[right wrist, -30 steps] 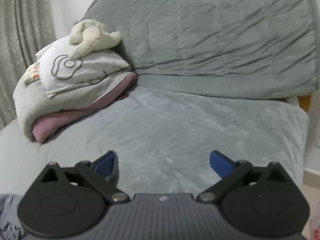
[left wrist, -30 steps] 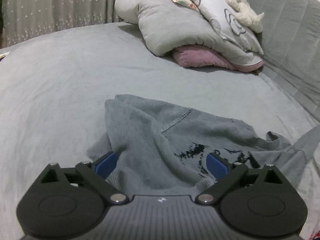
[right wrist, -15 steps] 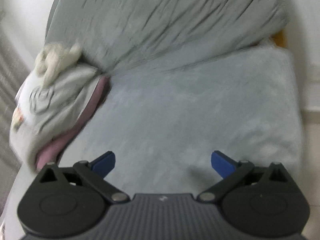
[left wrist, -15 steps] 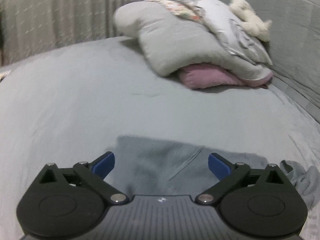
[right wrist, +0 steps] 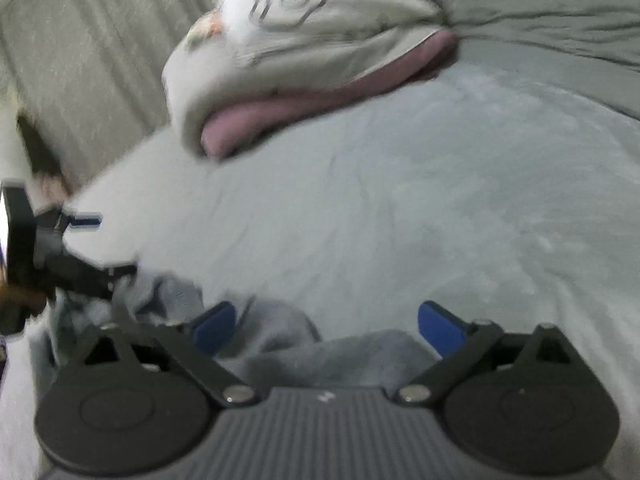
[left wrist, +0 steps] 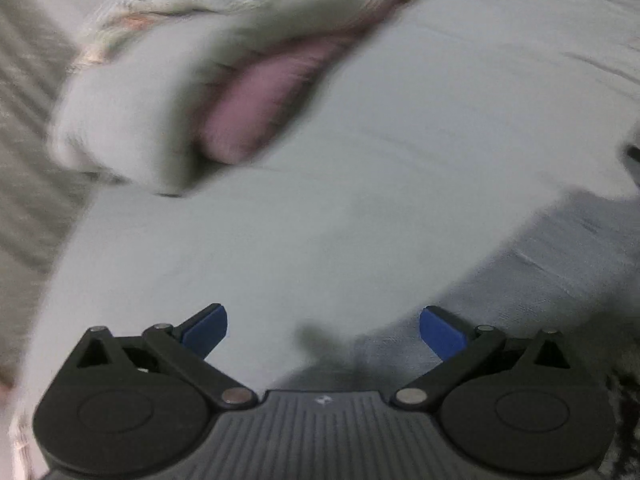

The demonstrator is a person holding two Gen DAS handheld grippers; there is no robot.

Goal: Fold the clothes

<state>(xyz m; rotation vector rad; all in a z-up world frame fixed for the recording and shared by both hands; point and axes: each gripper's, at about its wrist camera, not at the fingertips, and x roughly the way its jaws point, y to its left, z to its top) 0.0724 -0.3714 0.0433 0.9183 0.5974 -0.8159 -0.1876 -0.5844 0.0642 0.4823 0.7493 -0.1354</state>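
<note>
A grey sweatshirt [left wrist: 560, 264] lies on the grey bed, at the lower right of the blurred left wrist view. My left gripper [left wrist: 323, 330] is open and empty, with the garment's edge under its right finger. In the right wrist view the rumpled sweatshirt [right wrist: 280, 340] lies just below my right gripper [right wrist: 326, 326], which is open and empty. The left gripper [right wrist: 60, 248] shows at the left edge there, by the garment's far end.
A pile of grey and pink bedding [right wrist: 304, 60] with a white plush toy on top sits at the back of the bed [right wrist: 440, 208]; it also shows in the left wrist view [left wrist: 224, 80]. A grey padded headboard [right wrist: 560, 8] and curtains [right wrist: 80, 48] stand behind.
Both grippers have swung fast and both views are now blurred. The right gripper has turned left and down over the sweatshirt. The left gripper has turned left off the garment, which has slid to its right.
</note>
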